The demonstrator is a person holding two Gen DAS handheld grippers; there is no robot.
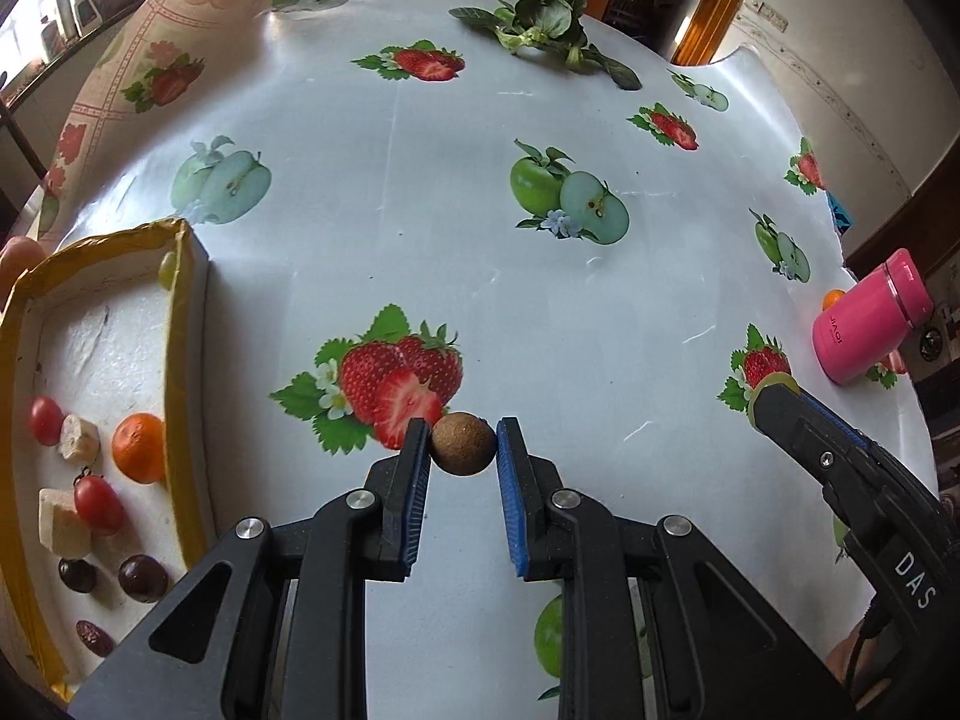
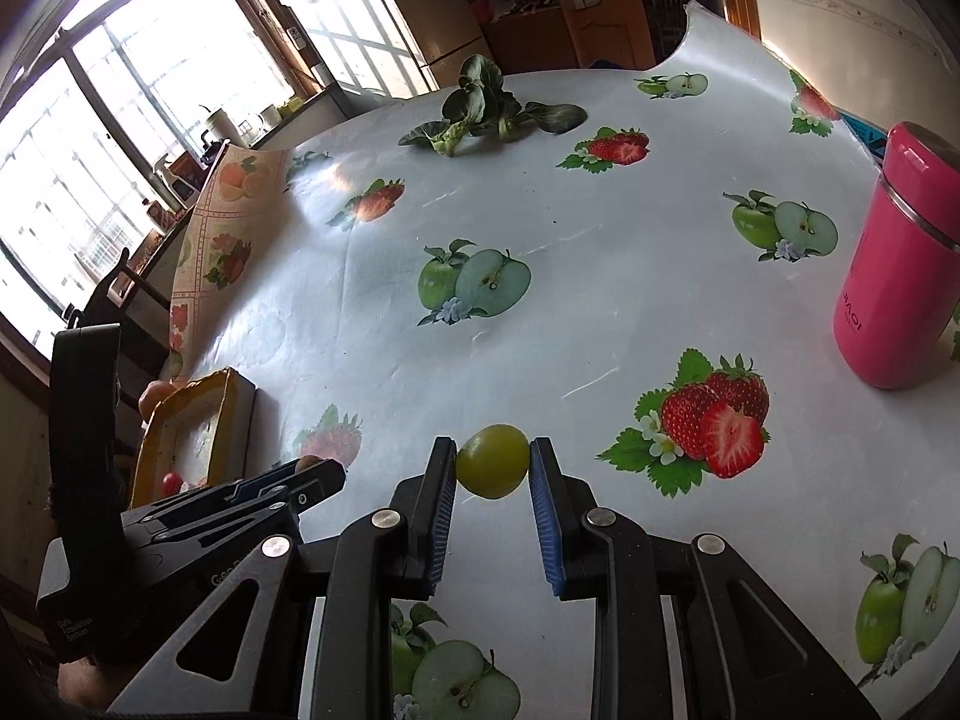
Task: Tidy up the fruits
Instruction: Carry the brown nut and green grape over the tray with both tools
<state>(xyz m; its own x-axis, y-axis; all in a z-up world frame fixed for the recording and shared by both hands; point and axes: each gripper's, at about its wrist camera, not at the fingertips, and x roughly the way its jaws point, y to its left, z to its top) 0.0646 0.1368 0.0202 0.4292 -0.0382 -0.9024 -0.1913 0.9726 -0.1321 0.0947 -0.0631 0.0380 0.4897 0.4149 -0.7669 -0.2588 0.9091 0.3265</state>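
Note:
My left gripper (image 1: pixel 463 443) is shut on a small round brown fruit (image 1: pixel 464 443), held above the fruit-print tablecloth (image 1: pixel 420 210). A green grape (image 2: pixel 492 461) sits pinched in my right gripper (image 2: pixel 492 462), which is shut on it. At the left stands a white foam tray (image 1: pixel 193 276) with yellow tape on its rim; it holds a small orange (image 1: pixel 139 447), red cherry tomatoes (image 1: pixel 99 504), dark round fruits (image 1: pixel 143 578), pale cubes and a green grape (image 1: pixel 167 269). The right gripper (image 1: pixel 777 387) shows at the right in the left wrist view, the left gripper (image 2: pixel 312 468) at the lower left in the right wrist view.
A pink flask (image 1: pixel 870 324) stands near the table's right edge, with a small orange thing (image 1: pixel 833 298) behind it. Leafy greens (image 1: pixel 543 24) lie at the far side. The tablecloth curls up at the far left corner (image 1: pixel 150 60). Windows and cabinets lie beyond.

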